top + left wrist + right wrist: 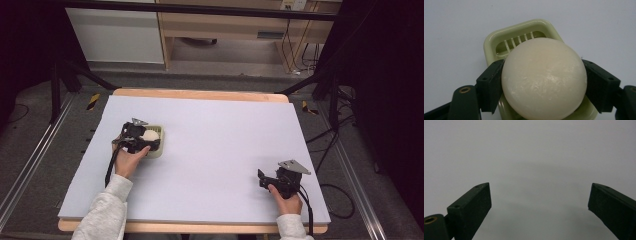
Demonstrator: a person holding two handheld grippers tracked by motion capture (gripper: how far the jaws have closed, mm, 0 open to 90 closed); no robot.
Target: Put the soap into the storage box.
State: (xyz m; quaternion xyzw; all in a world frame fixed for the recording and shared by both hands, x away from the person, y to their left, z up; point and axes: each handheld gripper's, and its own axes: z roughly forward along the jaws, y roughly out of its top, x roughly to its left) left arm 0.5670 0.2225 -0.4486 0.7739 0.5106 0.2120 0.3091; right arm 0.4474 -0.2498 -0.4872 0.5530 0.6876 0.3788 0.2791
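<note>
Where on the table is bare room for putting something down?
Free: the wide middle between the soap dish and the right gripper, and the far strip behind them. Crowded: the left side, where the left gripper clamps the round soap.

A pale lavender surface (225, 150) with a wooden edge stands on dark grey floor (30, 145). At twelve o'clock sits a light wooden desk (225, 25); at eleven, a white cabinet (115, 35). Black cables (330, 145) trail at three o'clock.

We counted one round soap bar (544, 80) and one pale green soap dish (156, 141), both left of centre in the high view. We counted two hand-held grippers: the left hand-held gripper (138, 138) and the right hand-held gripper (264, 180). One tabletop (225, 135) carried them.
</note>
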